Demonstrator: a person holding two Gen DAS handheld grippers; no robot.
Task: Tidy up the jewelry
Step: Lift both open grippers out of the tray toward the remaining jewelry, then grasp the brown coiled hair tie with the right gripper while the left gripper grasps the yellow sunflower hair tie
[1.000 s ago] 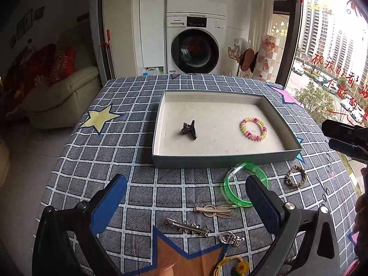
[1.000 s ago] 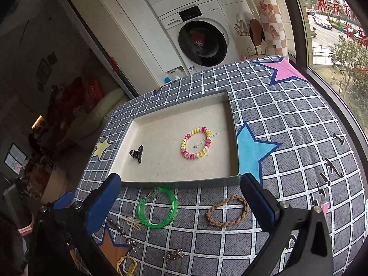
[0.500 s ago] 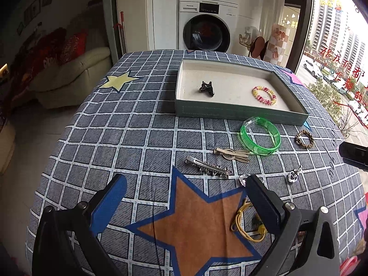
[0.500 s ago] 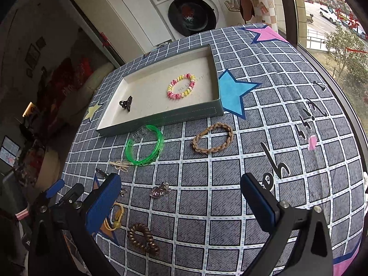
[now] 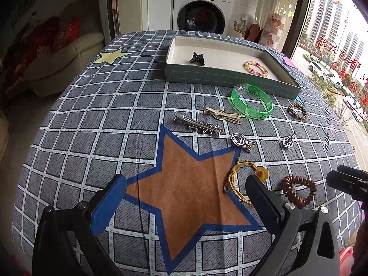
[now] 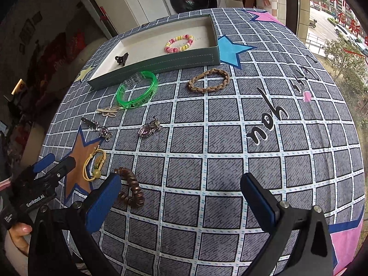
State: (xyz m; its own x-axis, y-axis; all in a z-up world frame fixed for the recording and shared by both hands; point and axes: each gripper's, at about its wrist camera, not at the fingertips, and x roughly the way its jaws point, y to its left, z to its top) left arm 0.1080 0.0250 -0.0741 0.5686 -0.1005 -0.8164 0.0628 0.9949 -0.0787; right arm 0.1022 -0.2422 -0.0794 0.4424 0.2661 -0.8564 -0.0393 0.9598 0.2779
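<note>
Both claws hang above the near edge of the worktop (image 6: 230, 138), jaws spread wide and holding nothing: the left claw (image 5: 184, 197) over the brown star print, the right claw (image 6: 181, 197) further toward the right side.

The jewelry lies scattered across the checked cloth between them and the tray (image 5: 230, 78), which sits toward the far edge. Inside the tray there is so far only a small dark hair claw clip (image 5: 197, 59) and a pink-and-yellow bead bracelet (image 5: 255, 68); the rest of its floor is bare.

Outside, just against the tray's near wall, rests a green plastic bangle (image 5: 251, 102). It looks stiff and slick, so I would pinch it across one side of the ring rather than try to span it. The braided tan bracelet (image 6: 208, 80) looks soft and light and should take a grip anywhere on its cord. Closest to the right claw, touching its left finger in that view, lies a brown spiral hair tie (image 6: 131, 188): springy and easy to squash. The yellow elastic tie (image 5: 241, 179) is limp; its bead is the firmest spot. The metal hair clips (image 5: 197, 125) and small heart charms (image 5: 242, 140) lie flat and look slippery, probably best taken across their narrow width.
</note>
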